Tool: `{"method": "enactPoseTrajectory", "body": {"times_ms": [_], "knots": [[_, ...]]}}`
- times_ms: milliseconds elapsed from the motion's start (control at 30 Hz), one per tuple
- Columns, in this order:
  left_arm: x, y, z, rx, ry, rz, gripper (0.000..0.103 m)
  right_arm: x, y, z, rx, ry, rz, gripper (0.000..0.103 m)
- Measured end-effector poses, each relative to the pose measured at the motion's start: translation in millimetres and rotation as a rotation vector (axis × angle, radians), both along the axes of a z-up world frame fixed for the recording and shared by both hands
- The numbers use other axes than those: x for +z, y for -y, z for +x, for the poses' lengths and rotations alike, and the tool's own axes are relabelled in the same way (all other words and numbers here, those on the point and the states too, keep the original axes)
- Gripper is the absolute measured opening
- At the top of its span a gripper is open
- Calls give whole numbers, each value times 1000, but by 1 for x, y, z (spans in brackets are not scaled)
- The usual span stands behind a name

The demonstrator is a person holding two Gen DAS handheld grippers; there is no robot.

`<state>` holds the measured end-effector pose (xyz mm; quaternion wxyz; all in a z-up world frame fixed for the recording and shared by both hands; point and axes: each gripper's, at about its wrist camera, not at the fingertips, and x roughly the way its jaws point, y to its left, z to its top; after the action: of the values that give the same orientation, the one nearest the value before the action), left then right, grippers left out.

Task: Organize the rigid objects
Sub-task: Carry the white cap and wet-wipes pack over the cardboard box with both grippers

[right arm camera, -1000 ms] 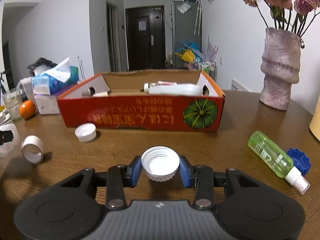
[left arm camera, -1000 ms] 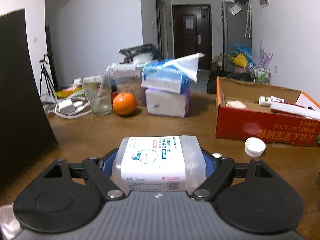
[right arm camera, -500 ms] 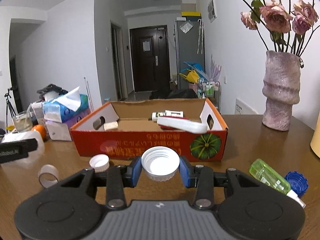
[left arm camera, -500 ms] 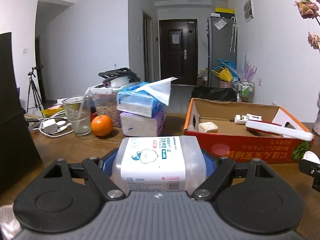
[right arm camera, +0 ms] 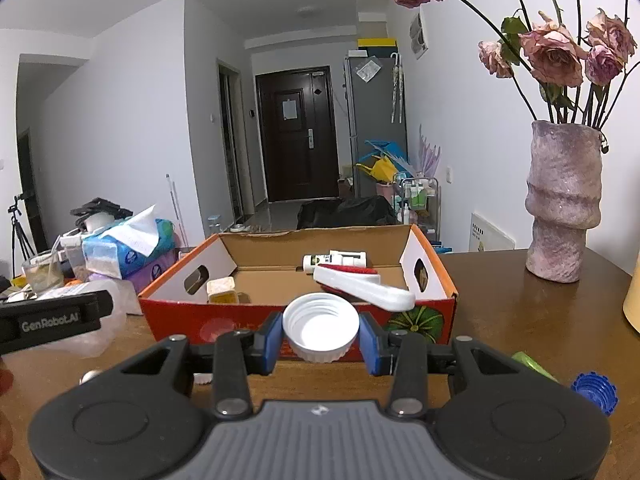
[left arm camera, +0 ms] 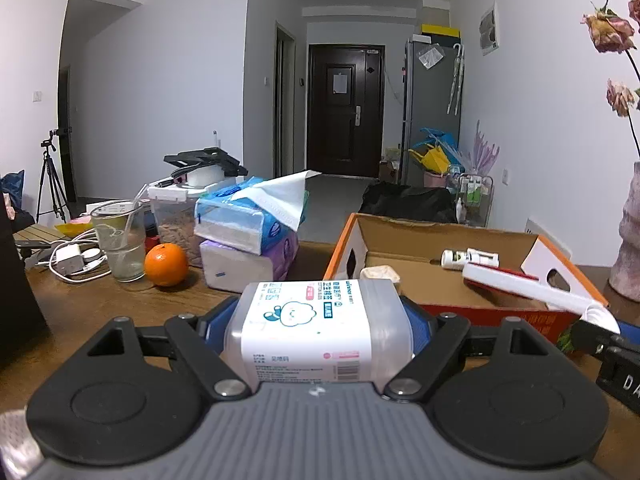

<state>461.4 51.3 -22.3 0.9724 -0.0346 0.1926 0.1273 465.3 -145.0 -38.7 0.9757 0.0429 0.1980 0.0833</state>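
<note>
Orange-red box (right arm camera: pixel 224 312) — white cap (right arm camera: pixel 320 328).

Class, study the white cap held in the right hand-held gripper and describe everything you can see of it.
The white cap is a round screw lid of what looks like plastic, ribbed around its outer rim, with thread ridges inside. Its open hollow side faces the camera and looks empty. It is lifted off the table, clamped on two opposite sides by the blue pads of the right hand-held gripper, in front of the orange cardboard box.

Bench (right arm camera: pixel 500 304): brown wood, fills the lower frame.
Centre: red cardboard box (right arm camera: pixel 224 316), open-topped.
Right: mauve vase (right arm camera: pixel 562 208) with roses; blue cap (right arm camera: pixel 594 392) lower right.
Left: orange (left arm camera: pixel 166 265), glass (left arm camera: pixel 120 244), stacked tissue packs (left arm camera: pixel 248 240), white charger cables (left arm camera: pixel 74 258).
</note>
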Motion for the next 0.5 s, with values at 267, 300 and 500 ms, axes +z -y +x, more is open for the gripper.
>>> {"method": "enactPoseTrajectory", "body": {"times_ms": [267,300,500], "knots": [[7,6,17,-6,20,-23,84,1,1,13,-12,2,11,39],[8,7,19,-7,21,-24,84,2,1,15,-13,3,13,39],[10,12,33,-19,25,-30,84,3,2,27,-19,7,19,39]]}}
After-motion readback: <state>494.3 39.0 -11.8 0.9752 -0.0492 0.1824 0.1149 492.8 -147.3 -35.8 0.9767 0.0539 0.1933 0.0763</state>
